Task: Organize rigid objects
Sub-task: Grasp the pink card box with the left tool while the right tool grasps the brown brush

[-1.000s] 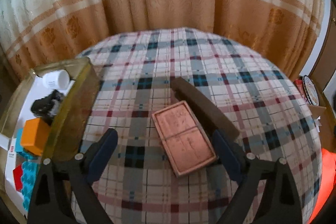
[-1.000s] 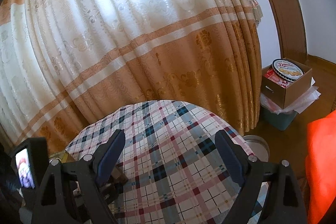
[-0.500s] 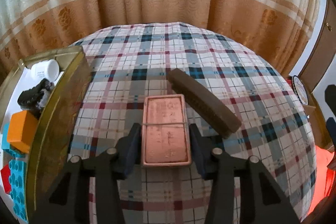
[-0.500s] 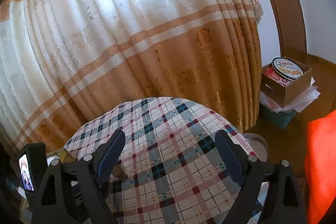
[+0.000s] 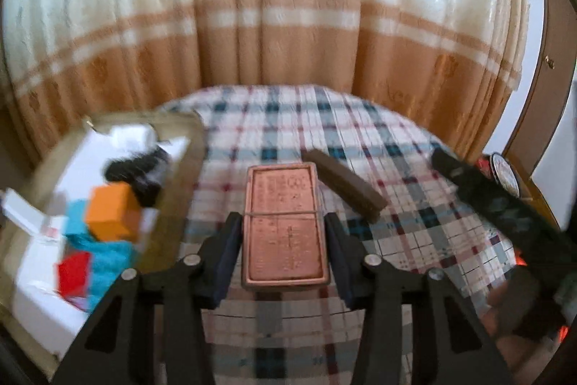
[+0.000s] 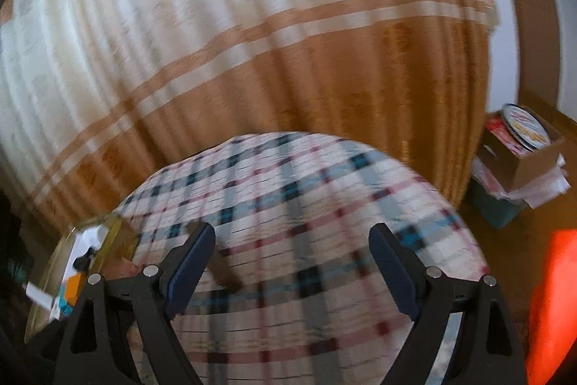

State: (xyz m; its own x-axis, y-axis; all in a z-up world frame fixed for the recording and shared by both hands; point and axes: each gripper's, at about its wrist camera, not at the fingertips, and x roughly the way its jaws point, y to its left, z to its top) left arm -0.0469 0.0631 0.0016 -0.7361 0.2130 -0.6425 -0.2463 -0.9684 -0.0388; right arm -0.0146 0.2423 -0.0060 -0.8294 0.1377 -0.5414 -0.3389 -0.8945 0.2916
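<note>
The left gripper (image 5: pixel 283 242) pinches the copper plate (image 5: pixel 284 222) by its long sides, holding it flat above the checked tablecloth (image 5: pixel 414 233), probably bound for the box (image 5: pixel 173 204) just left. The right gripper (image 6: pixel 292 267) hangs spread and empty, perhaps for the brown bar (image 5: pixel 346 184).

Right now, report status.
Left gripper shut on copper plaque. Right gripper open, empty. Brown bar on table beside plaque; storage tin left.

The flat tin (image 5: pixel 285 222) is lying on the table (image 5: pixel 414 222), the bar (image 5: pixel 346 183) at its two o'clock, the box (image 5: pixel 173 204) sitting at nine.
</note>
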